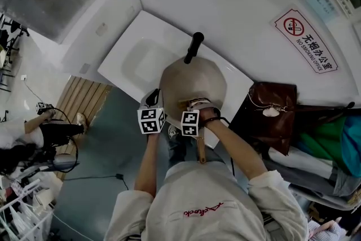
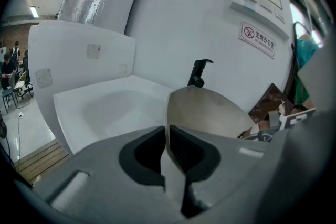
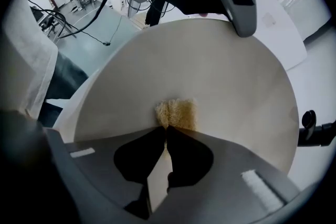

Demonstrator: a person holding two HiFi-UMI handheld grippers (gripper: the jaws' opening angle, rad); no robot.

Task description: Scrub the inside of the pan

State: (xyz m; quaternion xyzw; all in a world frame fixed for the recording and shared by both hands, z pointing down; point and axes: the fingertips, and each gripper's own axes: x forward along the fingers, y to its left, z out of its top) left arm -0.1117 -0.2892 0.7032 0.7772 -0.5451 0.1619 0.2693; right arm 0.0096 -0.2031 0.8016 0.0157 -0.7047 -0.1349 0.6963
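A beige pan [image 1: 194, 80] is held tilted over a white sink [image 1: 132, 59]. My left gripper [image 1: 153, 103] is shut on the pan's thin rim [image 2: 167, 113] at its near left edge, and the pan's inside [image 2: 210, 113] opens to the right of the jaws. In the right gripper view, my right gripper [image 3: 166, 131] is shut on a yellow sponge [image 3: 176, 114] that presses against the pan's inner surface [image 3: 210, 65], near the lower middle. The left gripper [image 3: 239, 2] shows there at the pan's far rim. In the head view the right gripper [image 1: 196, 105] stands over the pan's near part.
A black faucet [image 1: 193, 47] rises behind the pan at the sink's back edge. A brown bag [image 1: 265, 115] sits on the counter to the right. A white wall with a no-smoking sign [image 1: 307, 42] stands behind, and a white side panel [image 2: 79, 60] is at the left.
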